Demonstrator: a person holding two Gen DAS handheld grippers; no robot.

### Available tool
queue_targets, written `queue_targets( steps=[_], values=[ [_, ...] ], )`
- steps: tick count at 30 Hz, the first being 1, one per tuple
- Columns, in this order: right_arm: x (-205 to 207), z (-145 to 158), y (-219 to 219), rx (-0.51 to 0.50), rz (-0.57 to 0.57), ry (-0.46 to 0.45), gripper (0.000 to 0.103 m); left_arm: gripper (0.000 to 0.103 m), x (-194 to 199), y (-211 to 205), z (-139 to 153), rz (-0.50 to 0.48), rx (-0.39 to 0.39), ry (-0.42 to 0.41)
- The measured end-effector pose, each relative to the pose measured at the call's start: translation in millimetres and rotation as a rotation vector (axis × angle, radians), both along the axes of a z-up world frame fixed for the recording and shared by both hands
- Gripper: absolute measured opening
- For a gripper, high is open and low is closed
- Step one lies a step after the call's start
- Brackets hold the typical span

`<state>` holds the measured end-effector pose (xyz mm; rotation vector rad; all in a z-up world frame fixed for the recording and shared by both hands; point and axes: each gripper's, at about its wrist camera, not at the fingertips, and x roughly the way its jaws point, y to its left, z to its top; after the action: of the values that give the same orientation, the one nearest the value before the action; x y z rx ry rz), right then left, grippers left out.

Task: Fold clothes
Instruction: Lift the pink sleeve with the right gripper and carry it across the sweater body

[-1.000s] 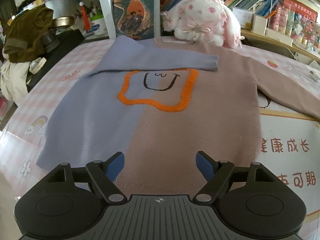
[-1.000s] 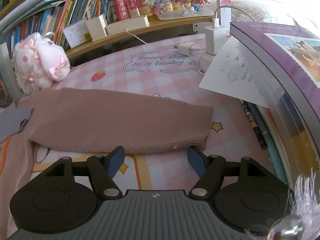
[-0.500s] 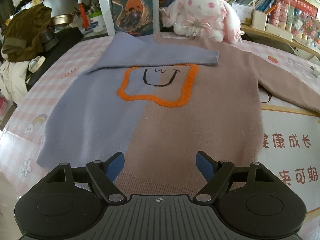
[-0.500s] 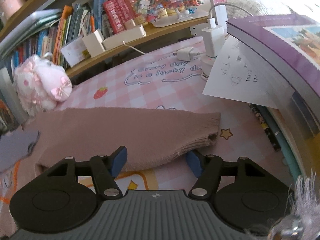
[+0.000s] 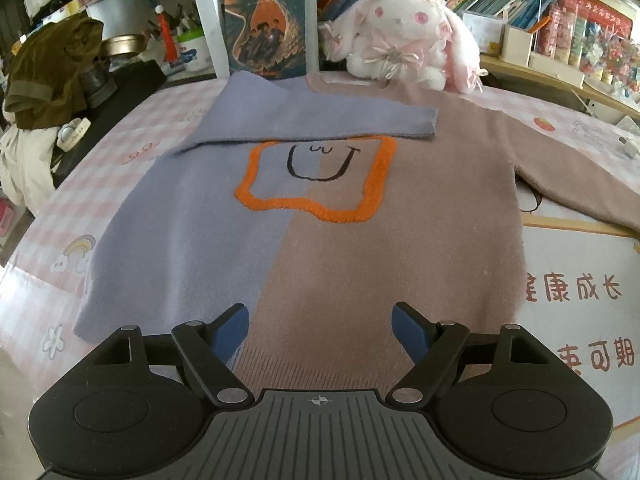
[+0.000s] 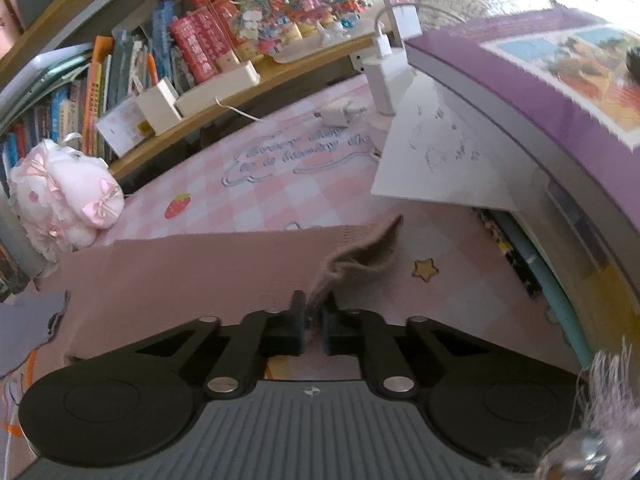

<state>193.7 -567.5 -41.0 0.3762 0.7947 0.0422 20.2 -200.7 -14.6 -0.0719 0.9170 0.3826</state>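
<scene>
Ahead of the left gripper [image 5: 320, 330], whose fingers stand wide apart, the sweater [image 5: 320, 240] lies flat and low, leaving open room above it up to the plush rabbit [image 5: 404, 48] and upright book [image 5: 266, 20] at the far edge. Right of the right gripper's [image 6: 315, 320] fingers, pinched on the sleeve cuff [image 6: 360, 256], a purple book [image 6: 560, 80] and loose paper [image 6: 436, 152] crowd close. Beyond them lies bare desk [image 6: 260, 200], then a charger [image 6: 338, 112] and the shelf [image 6: 240, 92].

Sweater [image 5: 320, 240]: soft fuzzy knit, matt, ribbed hem; orange outline [image 5: 316, 208] tufted. Table cover [image 6: 280, 184]: smooth printed checks. Gripper [image 6: 314, 322] bodies: matt black plastic, metal pivot pins. Far plush rabbit [image 5: 404, 44]: fluffy, satin bows.
</scene>
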Motion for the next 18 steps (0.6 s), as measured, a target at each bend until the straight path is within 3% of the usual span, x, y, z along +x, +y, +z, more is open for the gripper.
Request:
queue_targets(
  steps=[10,18],
  values=[
    [-5.9,27.1,11.9,0.027,0.037,-0.082,0.005,0.081,-1.6,14.0,0.6,-0.016,-0.023,-0.041],
    [-11.4,56.9,51.7,0.002,0.068,-0.155,0.005,0.081,-1.5,44.8,-0.4,-0.11,-0.041,-0.09]
  ],
)
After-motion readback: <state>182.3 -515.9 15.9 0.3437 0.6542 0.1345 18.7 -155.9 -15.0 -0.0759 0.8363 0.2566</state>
